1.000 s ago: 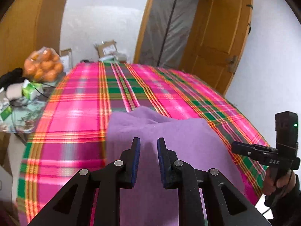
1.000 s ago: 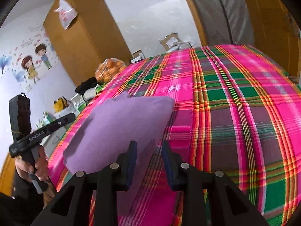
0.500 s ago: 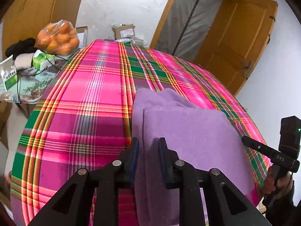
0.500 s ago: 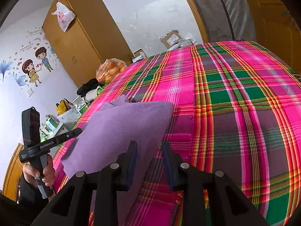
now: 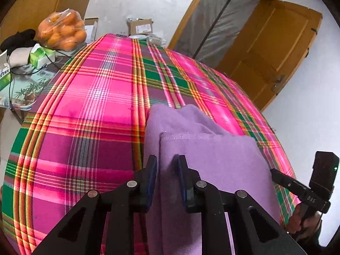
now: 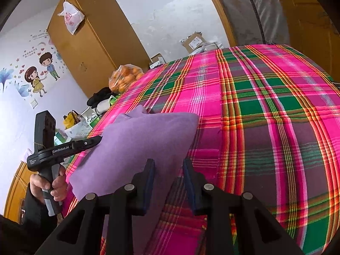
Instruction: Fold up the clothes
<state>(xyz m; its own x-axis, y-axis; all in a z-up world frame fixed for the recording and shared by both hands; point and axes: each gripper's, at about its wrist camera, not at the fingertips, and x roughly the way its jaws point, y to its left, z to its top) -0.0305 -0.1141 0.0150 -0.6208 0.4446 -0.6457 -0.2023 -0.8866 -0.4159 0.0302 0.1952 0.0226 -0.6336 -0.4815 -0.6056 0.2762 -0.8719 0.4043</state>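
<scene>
A folded purple garment lies on the pink plaid cloth near its front edge, and shows in the right wrist view too. My left gripper is open and empty, just above the garment's near left part, its hemmed edge running between the fingers. My right gripper is open and empty, hovering off the garment's right edge above bare plaid. The right gripper's body appears at the left view's right edge. The left gripper's body appears at the right view's left.
A side table at the left holds a bag of oranges, a green box, cables and dark items. Cardboard boxes sit beyond the far edge. A wooden door stands at the right, a wardrobe at the left.
Both grippers have moved back and up from the garment, which lies flatter. The left view has swung left. Both stay open.
</scene>
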